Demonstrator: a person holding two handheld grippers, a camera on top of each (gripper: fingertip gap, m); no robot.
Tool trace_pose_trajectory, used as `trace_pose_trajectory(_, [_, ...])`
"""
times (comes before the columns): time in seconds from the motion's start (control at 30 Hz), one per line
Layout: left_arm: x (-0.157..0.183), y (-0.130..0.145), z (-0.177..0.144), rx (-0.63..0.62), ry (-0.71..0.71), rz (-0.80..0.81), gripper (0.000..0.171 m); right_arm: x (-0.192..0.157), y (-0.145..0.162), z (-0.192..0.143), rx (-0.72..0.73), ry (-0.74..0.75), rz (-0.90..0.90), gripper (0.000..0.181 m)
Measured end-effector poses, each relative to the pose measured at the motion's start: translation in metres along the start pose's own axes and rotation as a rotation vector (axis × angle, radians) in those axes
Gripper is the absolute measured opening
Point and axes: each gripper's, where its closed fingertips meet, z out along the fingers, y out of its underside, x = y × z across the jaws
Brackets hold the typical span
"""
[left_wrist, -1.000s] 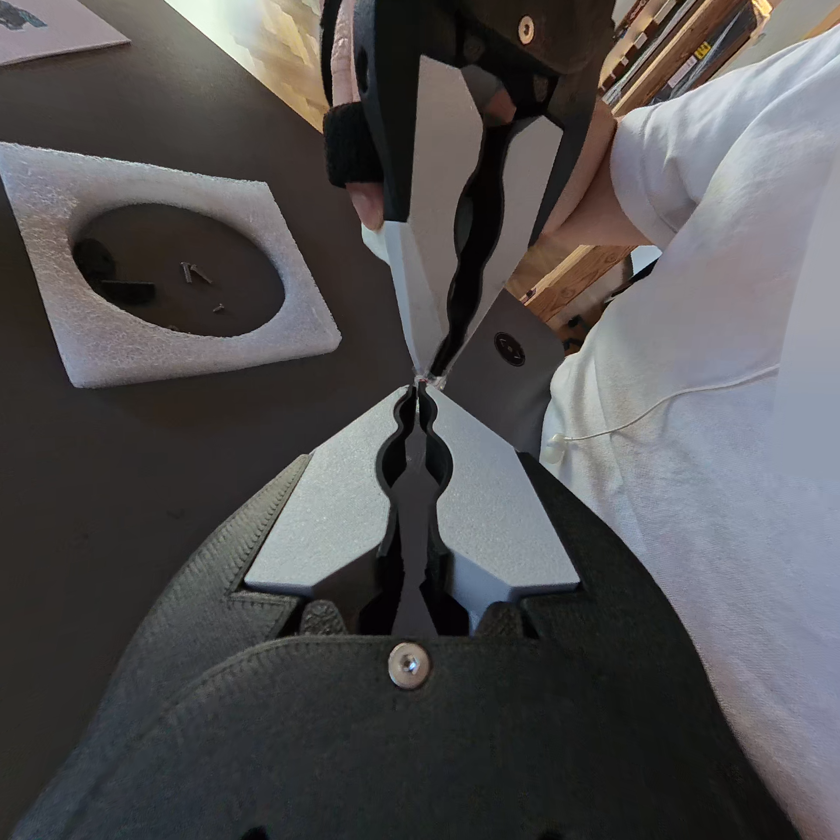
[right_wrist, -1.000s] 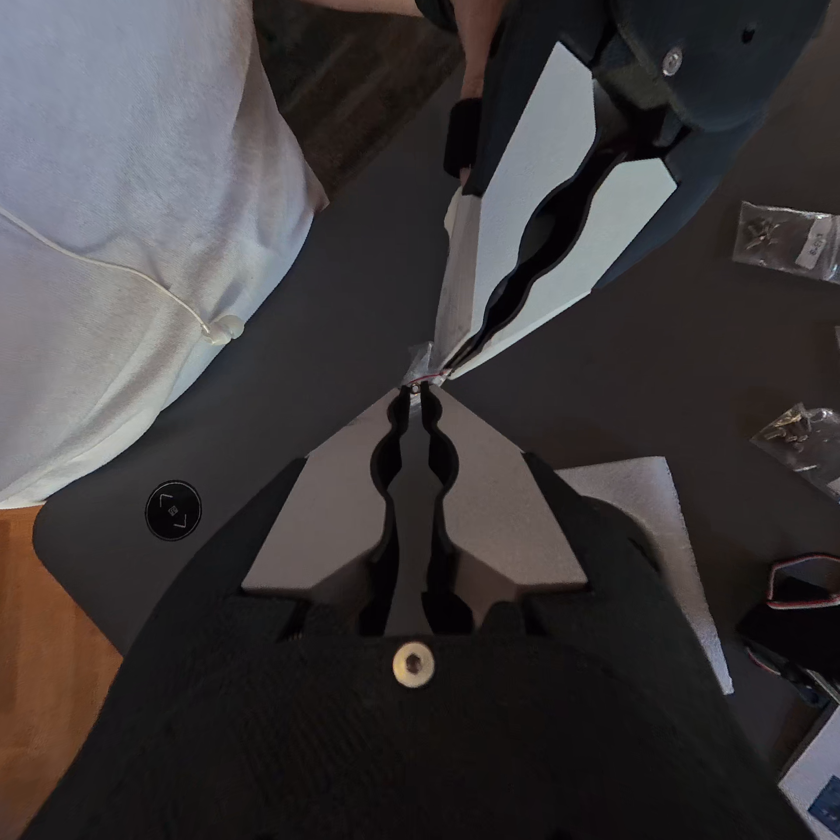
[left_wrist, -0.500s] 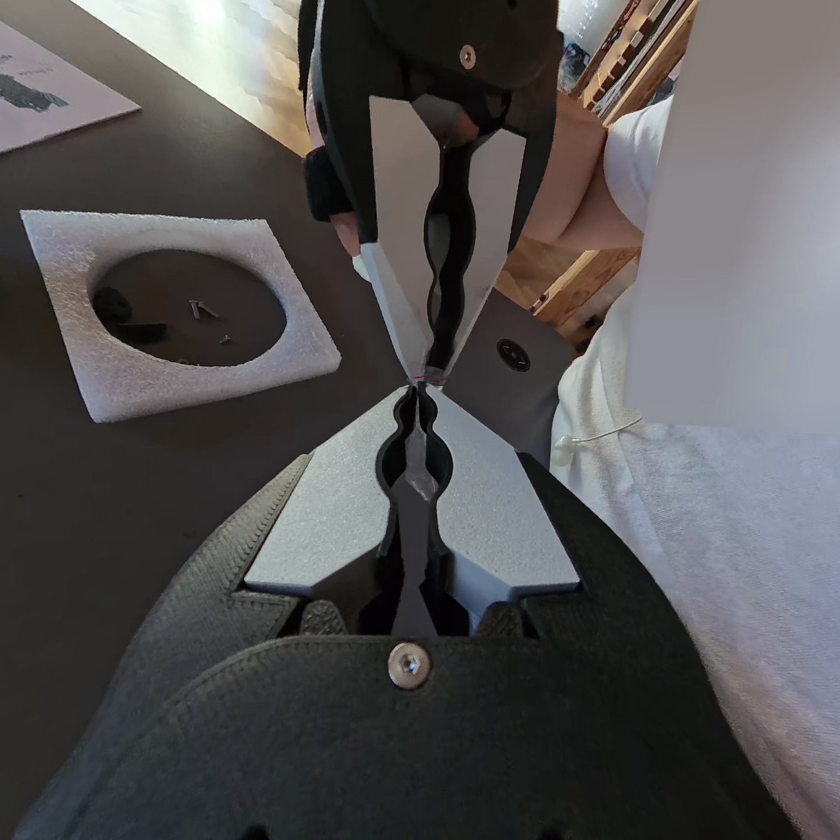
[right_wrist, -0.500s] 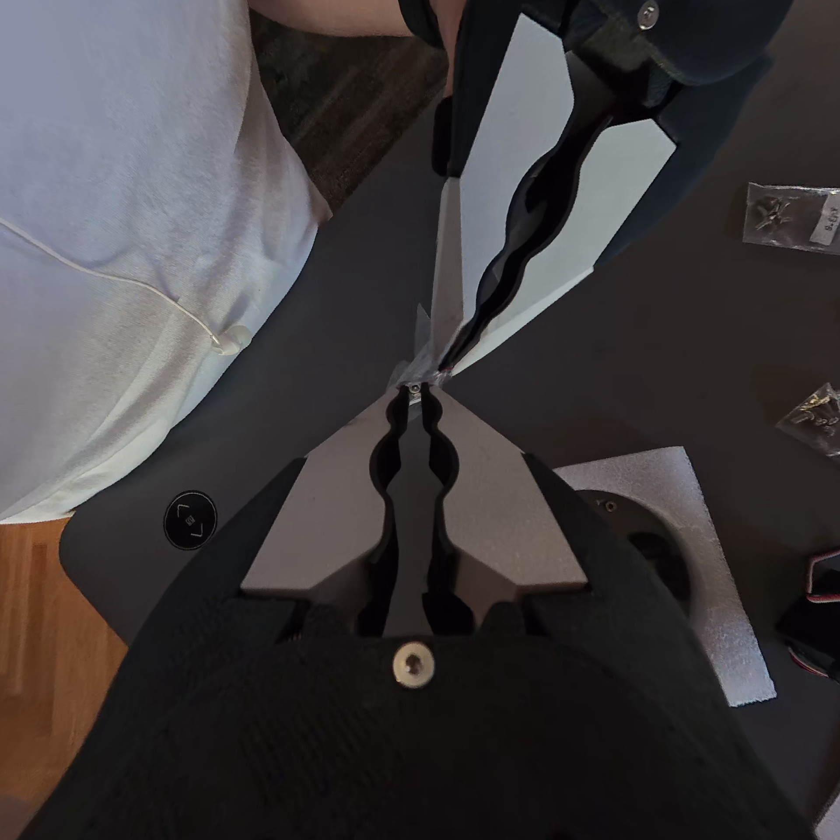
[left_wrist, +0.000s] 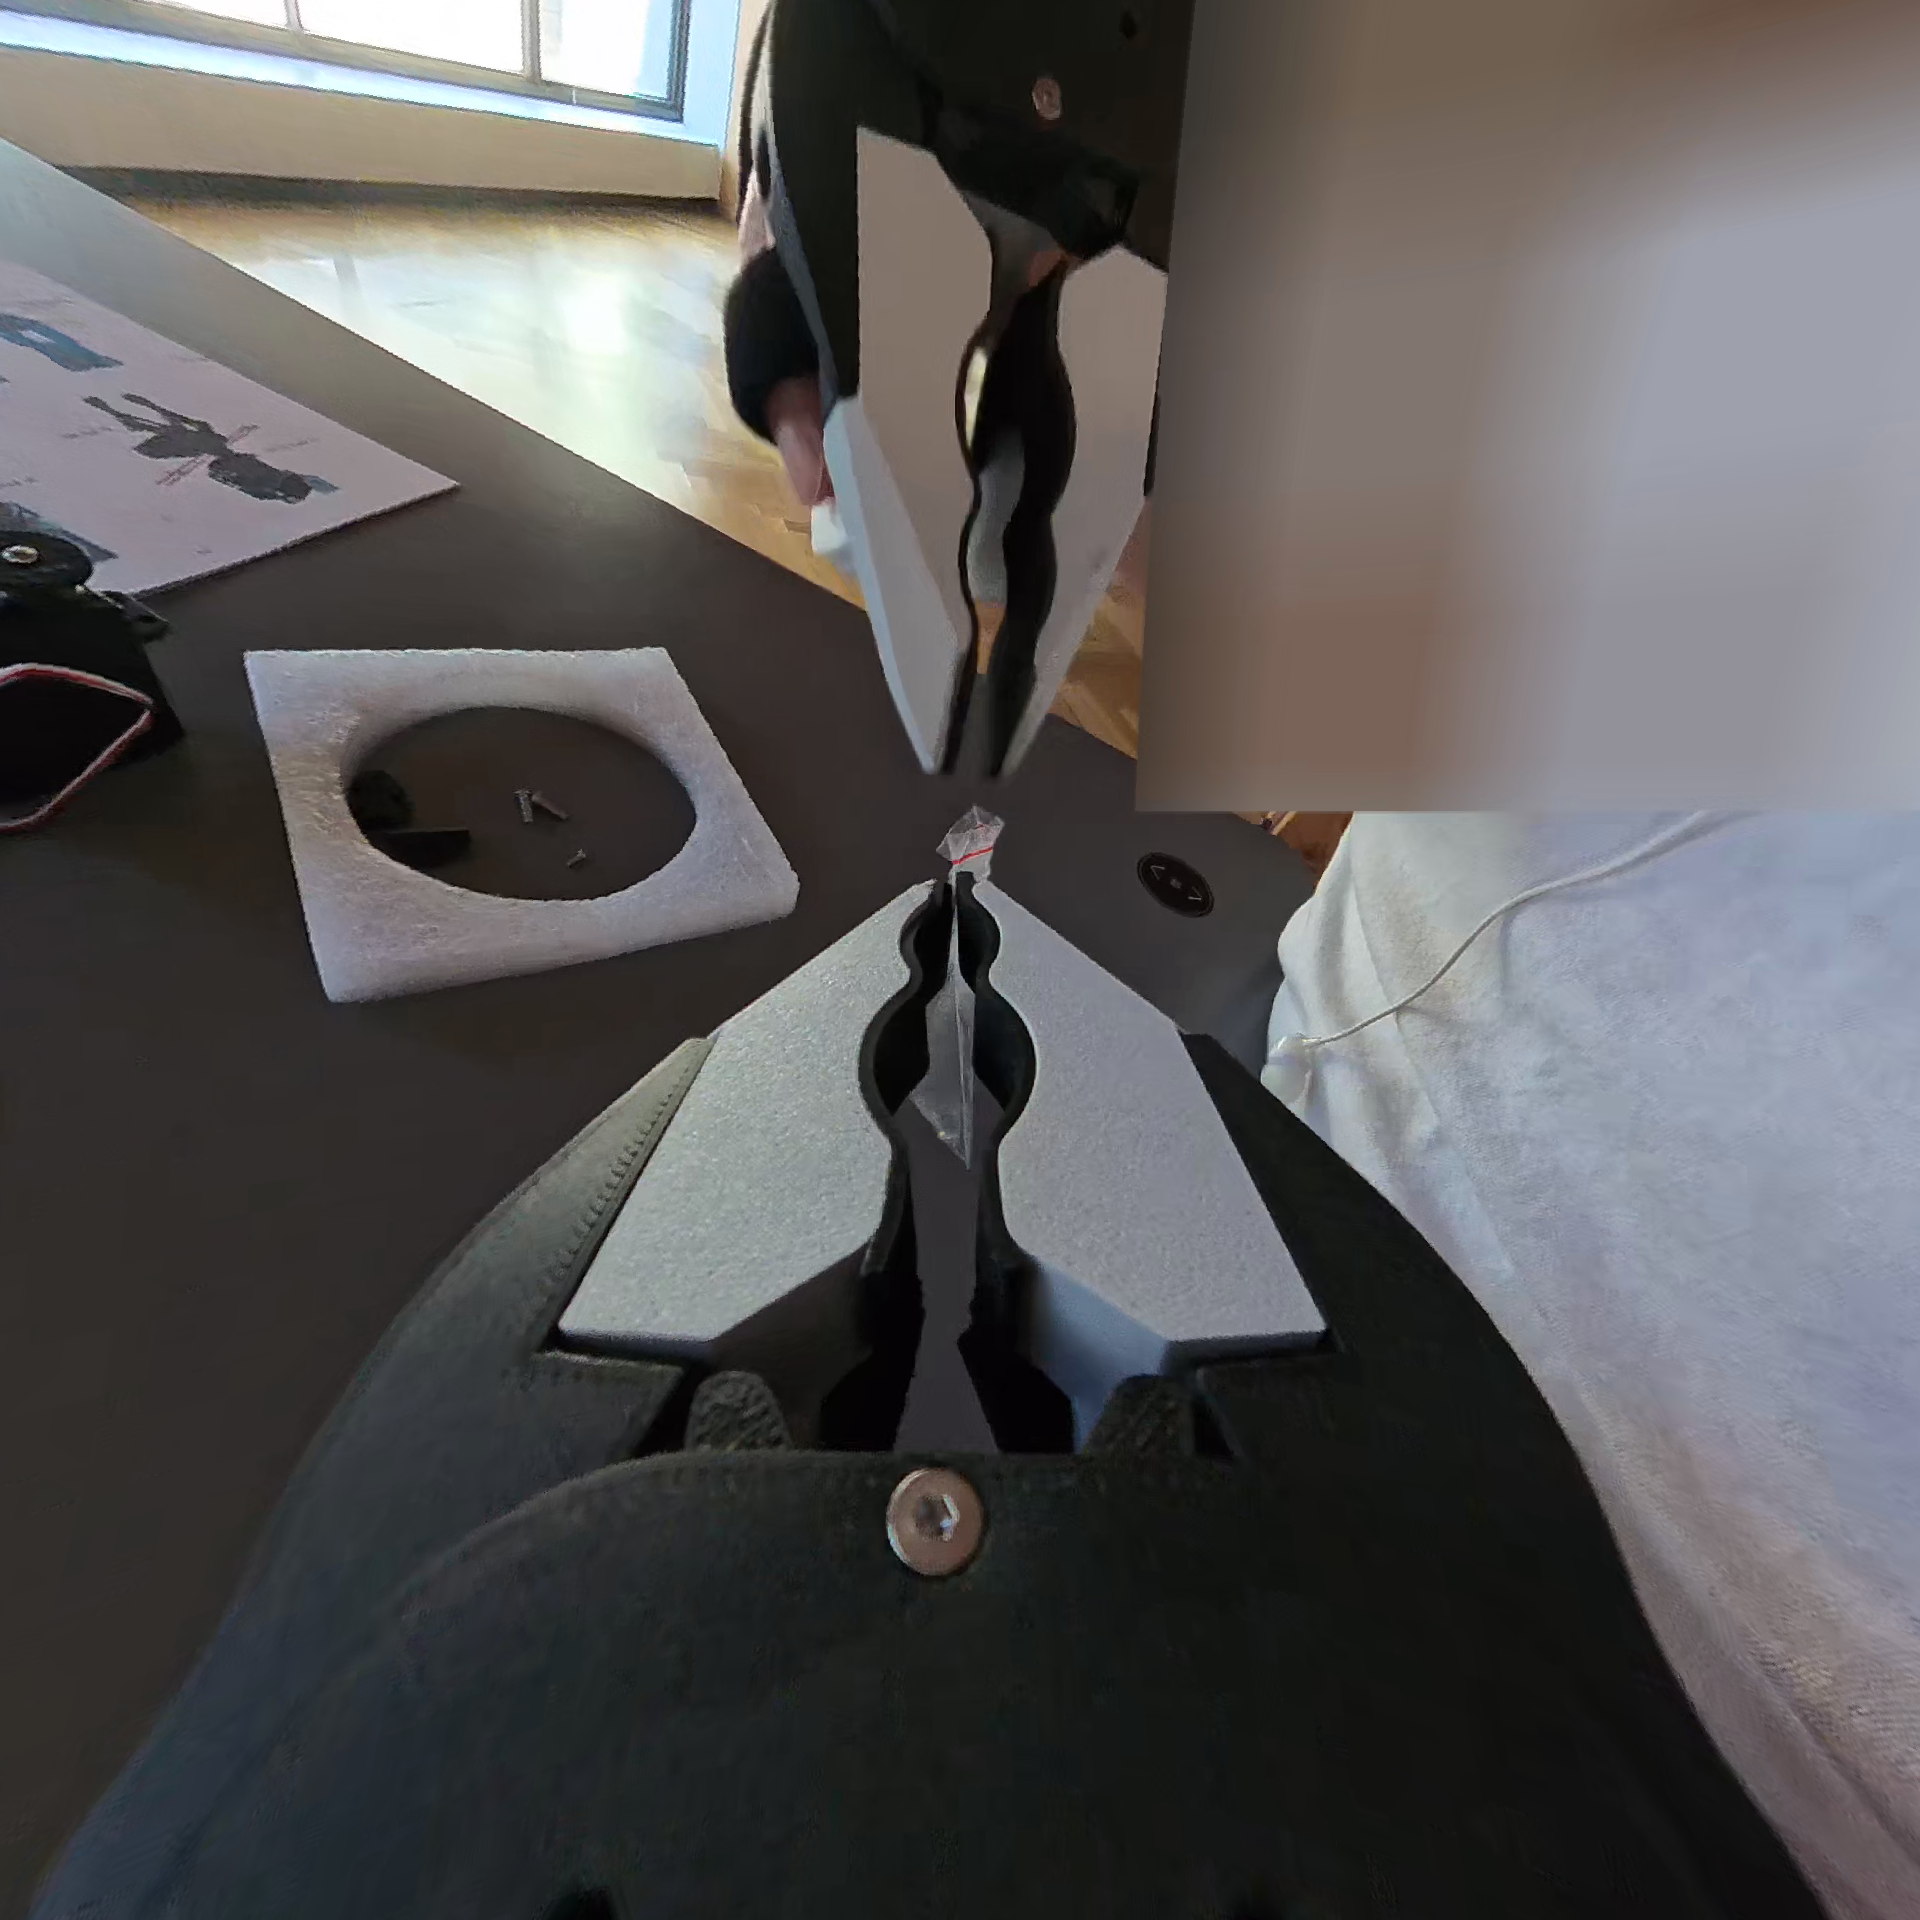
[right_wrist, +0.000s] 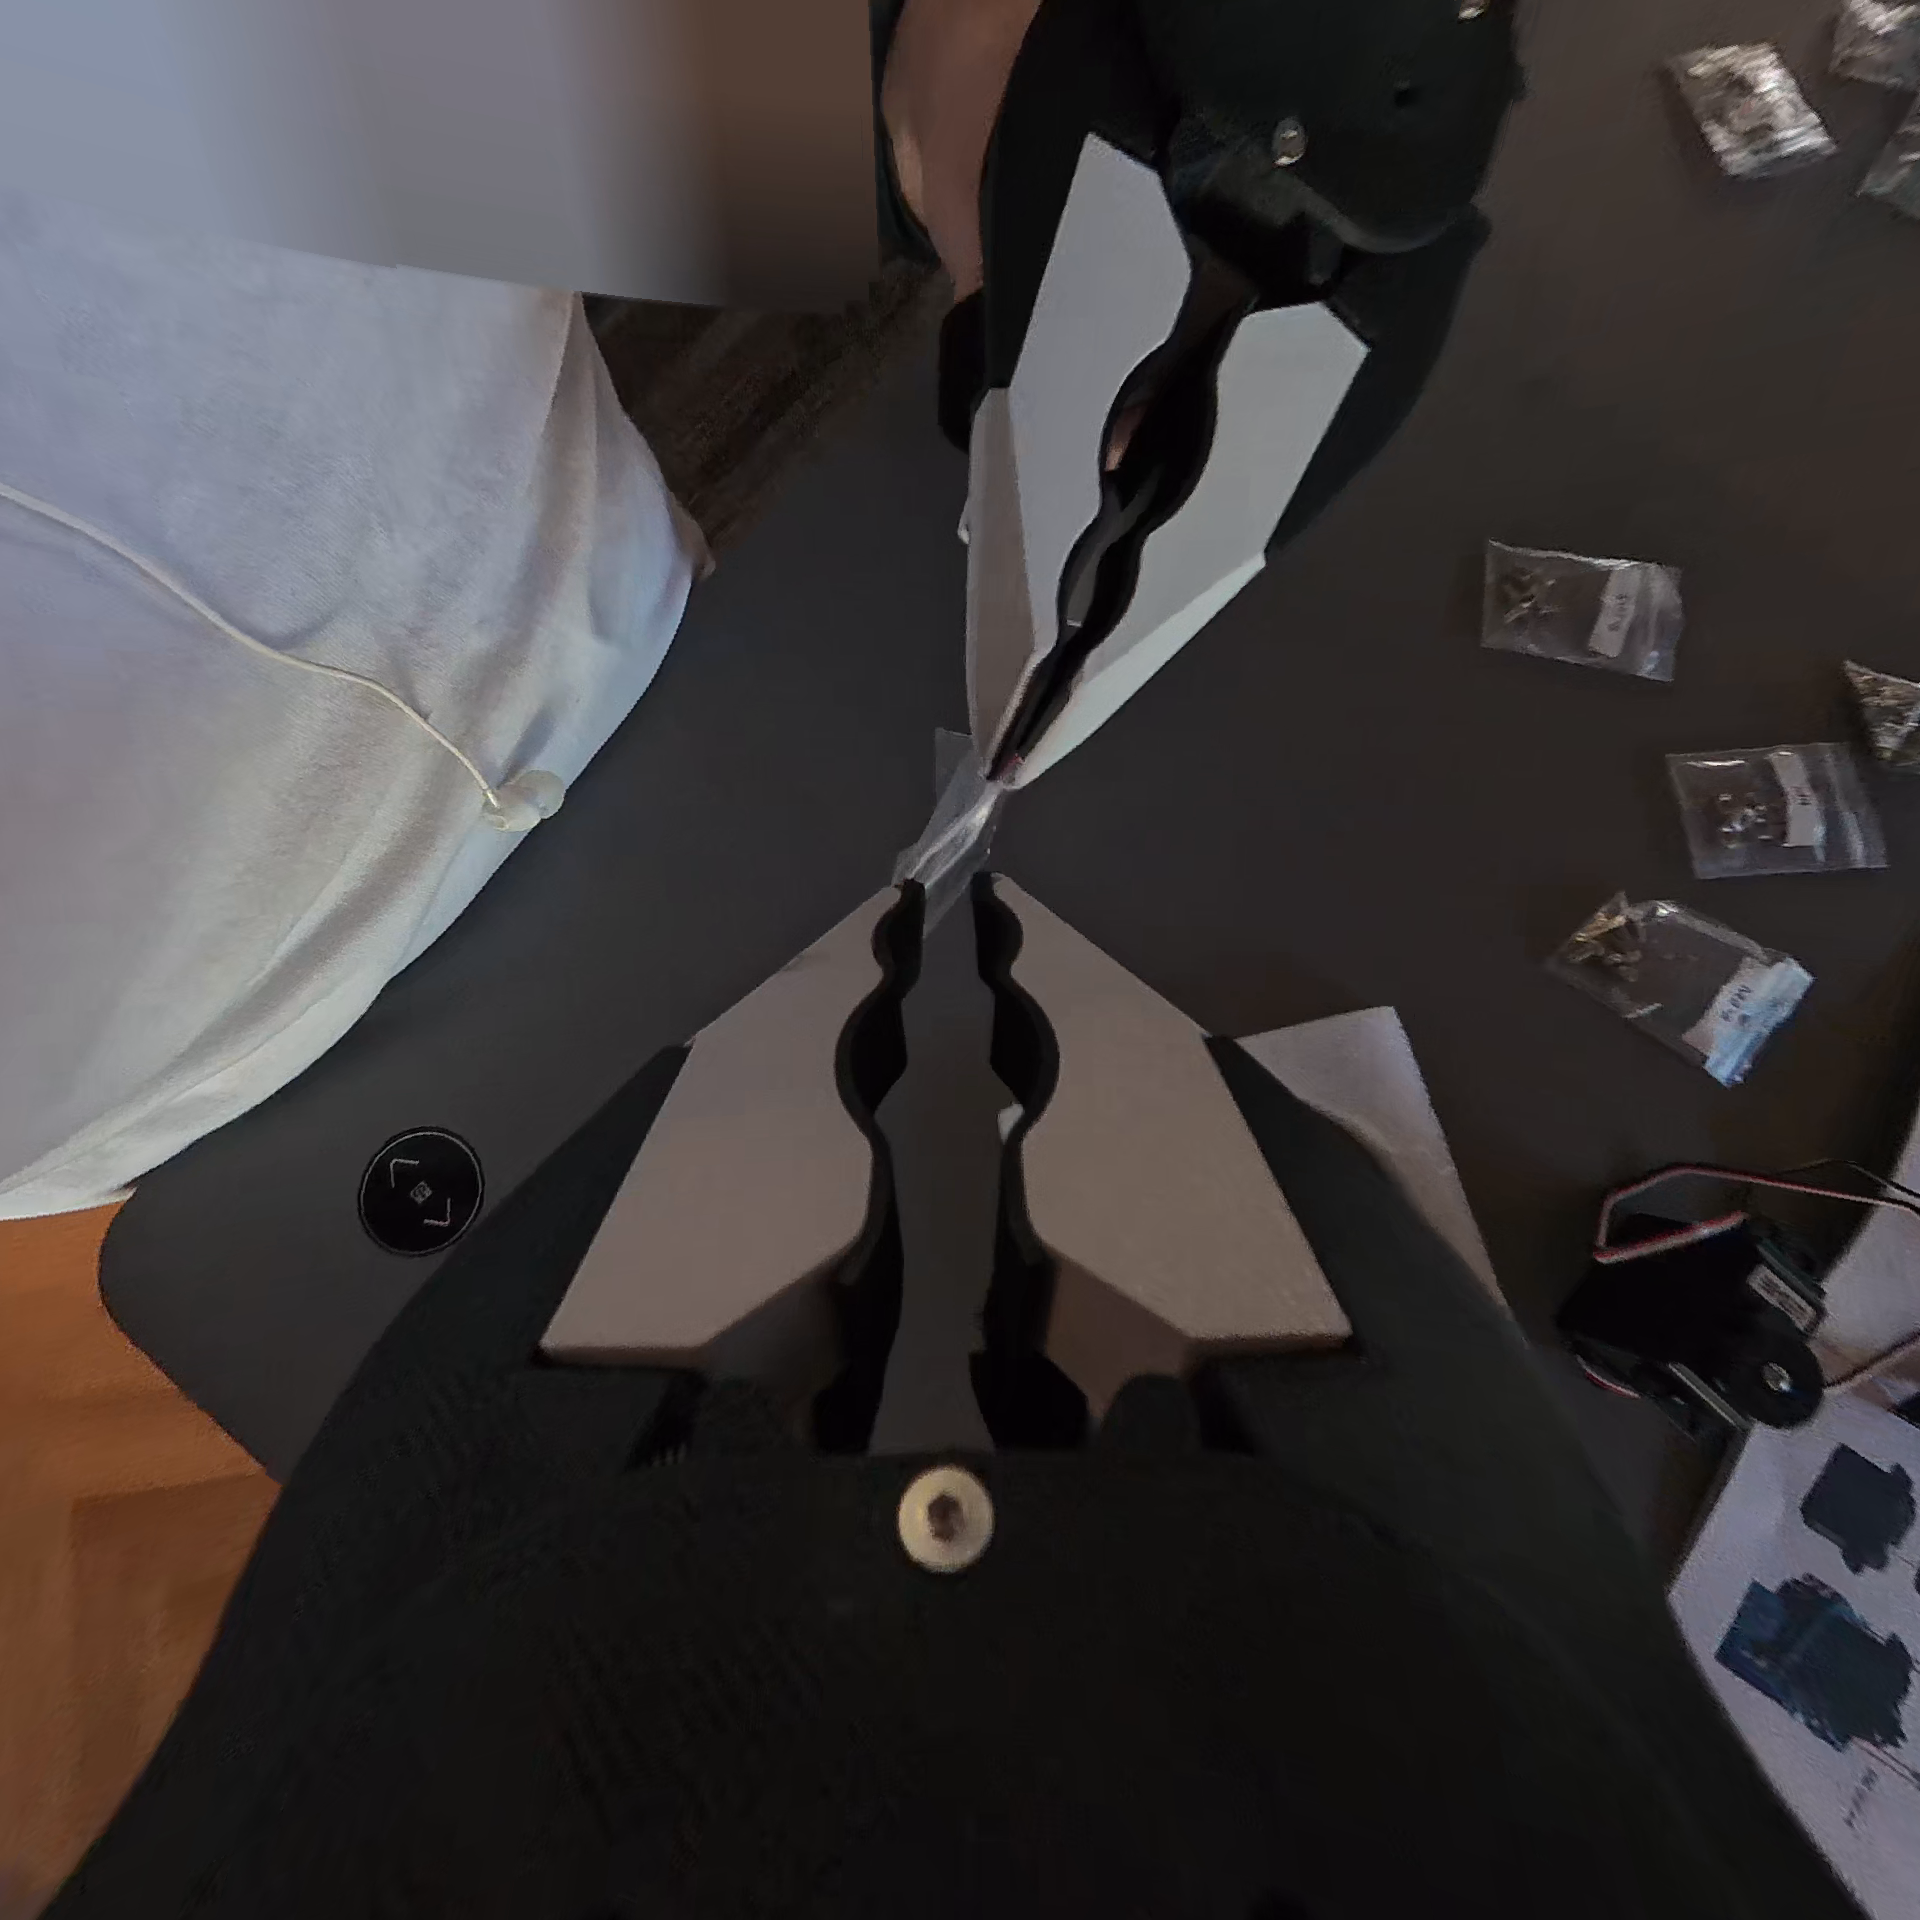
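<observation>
A small clear plastic bag (left_wrist: 968, 837) with a red line is pinched in my left gripper (left_wrist: 954, 885), which is shut on it. Part of the bag shows between the fingers, and its top sticks out past the tips. My right gripper (left_wrist: 968, 771) hangs point-down just above the bag's top, a small gap apart. In the right wrist view my right gripper (right_wrist: 948, 885) has its tips slightly parted and holds nothing. The crumpled bag (right_wrist: 954, 831) reaches from the left gripper (right_wrist: 1010, 771) down to those tips. Both grippers are held above a dark table (left_wrist: 260, 1143).
A white foam frame (left_wrist: 343, 935) with a round hole around small screws and black parts lies left. A black servo with wires (right_wrist: 1704, 1330), a printed sheet (left_wrist: 156, 436) and several small hardware bags (right_wrist: 1579, 613) lie around. A person in a white shirt (left_wrist: 1610, 1247) sits close.
The right gripper has let go of the bag, opened slightly and pulled away; a gap now shows between it and the bag. The left gripper keeps the bag. Both views have swung.
</observation>
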Motion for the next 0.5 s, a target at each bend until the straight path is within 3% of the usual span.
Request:
trace_pose_trajectory(0.1, [-0.001,0.001,-0.005,0.006,-0.012,-0.011,0.0,0.017,0.004,-0.017,0.071,0.065,0.049,0.009])
trace_pose_trajectory(0.2, [-0.002,0.002,-0.008,0.006,-0.022,-0.011,0.0,0.057,0.041,-0.025,0.023,0.199,0.142,0.007])
trace_pose_trajectory(0.3, [-0.001,0.003,-0.007,-0.005,-0.021,-0.01,0.0,0.075,0.075,-0.009,-0.084,0.227,0.15,0.008])
trace_pose_trajectory(0.5, [-0.001,0.003,-0.006,-0.023,-0.023,-0.001,0.0,0.089,0.093,0.023,-0.157,0.19,0.108,0.007])
